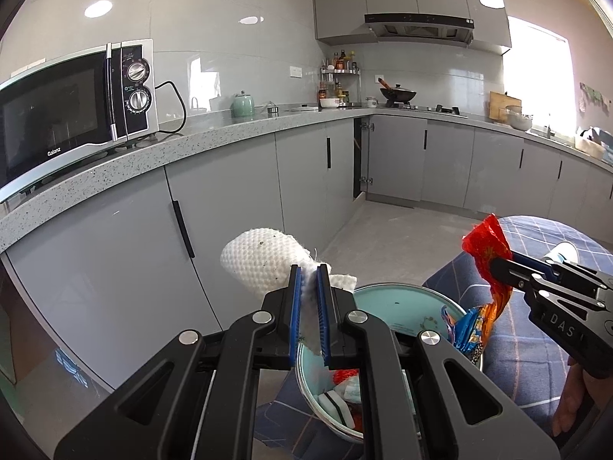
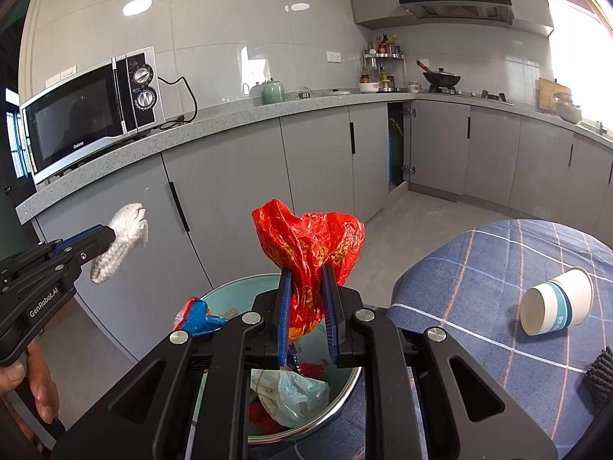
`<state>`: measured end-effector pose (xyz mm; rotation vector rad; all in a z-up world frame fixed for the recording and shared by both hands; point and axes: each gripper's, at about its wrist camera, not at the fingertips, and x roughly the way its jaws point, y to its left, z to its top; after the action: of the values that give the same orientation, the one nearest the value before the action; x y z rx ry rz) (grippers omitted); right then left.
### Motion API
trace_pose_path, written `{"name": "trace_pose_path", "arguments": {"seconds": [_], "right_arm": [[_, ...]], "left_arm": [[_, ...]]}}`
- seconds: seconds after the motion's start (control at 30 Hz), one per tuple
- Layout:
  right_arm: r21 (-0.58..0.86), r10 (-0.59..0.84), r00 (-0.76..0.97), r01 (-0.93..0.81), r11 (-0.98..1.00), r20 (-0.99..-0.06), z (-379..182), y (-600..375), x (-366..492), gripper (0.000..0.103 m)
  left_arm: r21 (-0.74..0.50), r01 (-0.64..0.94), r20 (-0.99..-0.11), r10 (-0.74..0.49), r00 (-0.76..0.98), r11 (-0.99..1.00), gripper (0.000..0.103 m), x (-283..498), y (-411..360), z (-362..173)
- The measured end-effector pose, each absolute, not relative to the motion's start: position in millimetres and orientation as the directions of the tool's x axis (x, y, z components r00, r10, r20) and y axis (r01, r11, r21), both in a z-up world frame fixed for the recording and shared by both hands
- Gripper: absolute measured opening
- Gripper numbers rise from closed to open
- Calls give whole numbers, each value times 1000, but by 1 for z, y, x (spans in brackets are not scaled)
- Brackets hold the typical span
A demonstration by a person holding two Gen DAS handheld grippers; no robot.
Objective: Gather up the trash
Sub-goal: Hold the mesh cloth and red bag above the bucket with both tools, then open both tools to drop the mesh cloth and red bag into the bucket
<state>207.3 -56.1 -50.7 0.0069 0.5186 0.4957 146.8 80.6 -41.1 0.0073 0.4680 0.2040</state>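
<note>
Item, nearest: left tongs (image 1: 309,268) clamped on a white cloth wad (image 1: 260,258); right tongs (image 2: 308,274) clamped on a crumpled red wrapper (image 2: 306,237). Below both: teal bin (image 1: 398,295), part-filled with wrappers. Beyond: paper cup (image 2: 557,301) on its side on the checked table (image 2: 479,268). Step judged: drop-off. Next: open both tongs over the bin, then fetch the cup.

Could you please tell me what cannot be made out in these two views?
- Bin contents: both views, mostly hidden behind the tools.
- Bin's base: both views, cut off at the bottom edge.
- Bottles on the corner rack: labels too small.
- Open cabinet interior: too dark.
</note>
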Motion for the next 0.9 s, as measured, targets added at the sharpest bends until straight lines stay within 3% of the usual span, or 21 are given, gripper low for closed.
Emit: {"name": "trace_pose_path", "arguments": {"seconds": [0.9], "right_arm": [[123, 455, 743, -457, 881, -492, -56, -49, 214, 17]], "left_arm": [[43, -169, -464, 169, 869, 985, 9, 152, 81, -45]]}}
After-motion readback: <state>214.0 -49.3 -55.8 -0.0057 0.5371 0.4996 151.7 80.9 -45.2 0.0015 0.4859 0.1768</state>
